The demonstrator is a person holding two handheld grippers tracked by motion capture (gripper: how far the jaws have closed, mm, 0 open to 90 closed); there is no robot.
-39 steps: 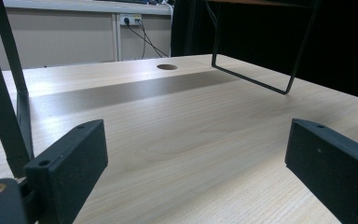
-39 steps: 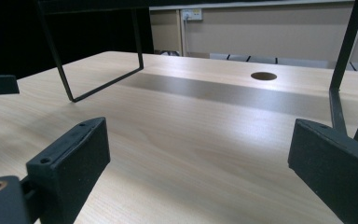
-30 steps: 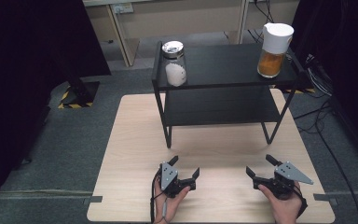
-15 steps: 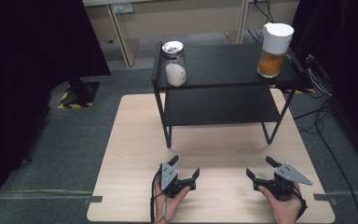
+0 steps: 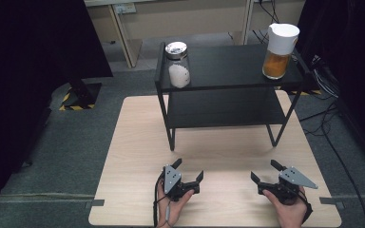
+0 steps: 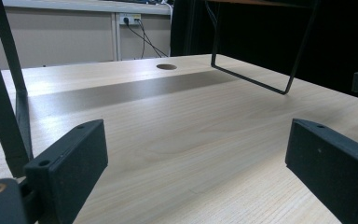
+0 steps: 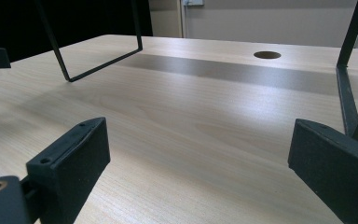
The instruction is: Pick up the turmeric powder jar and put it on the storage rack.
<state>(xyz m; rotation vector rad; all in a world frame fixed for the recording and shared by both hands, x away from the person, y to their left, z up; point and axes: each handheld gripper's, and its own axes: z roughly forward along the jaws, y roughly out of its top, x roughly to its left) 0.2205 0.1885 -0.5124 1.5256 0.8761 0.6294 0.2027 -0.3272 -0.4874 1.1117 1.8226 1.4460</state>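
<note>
Both grippers sit low at the near edge of the wooden table (image 5: 138, 142), nothing held. The left gripper (image 5: 188, 171) has its jaws spread wide, and the left gripper view confirms bare wood between the two black pads (image 6: 70, 163). The right gripper (image 5: 264, 172) is the same, jaws spread apart and empty, with pads (image 7: 74, 154) framing only tabletop. Looks like a ready pose: hands parked close to the person, jaws pre-opened so either can go straight to a grab.

Things nearest the work stand on the top level of the black two-tier shelf (image 5: 228, 66), well apart from both grippers. The glass jar (image 5: 177, 64), with white contents and a metal lid, stands upright at the shelf's left front corner. The pitcher (image 5: 279, 51) has a white lid and orange contents and stands upright at the right end. The lower tier looks empty (dark, hard to be sure).

Each gripper sits roughly under its own side's container, left below the jar and right below the pitcher, so I'd guess one hand per item. The shelf legs (image 6: 9, 107) rise close in front of the left gripper, and the right one sees a leg (image 7: 349, 102) at its right, so any reach has to lift up and over the front rail rather than go straight ahead

The table has a cable hole (image 7: 267, 55) toward the back, behind the shelf
</note>
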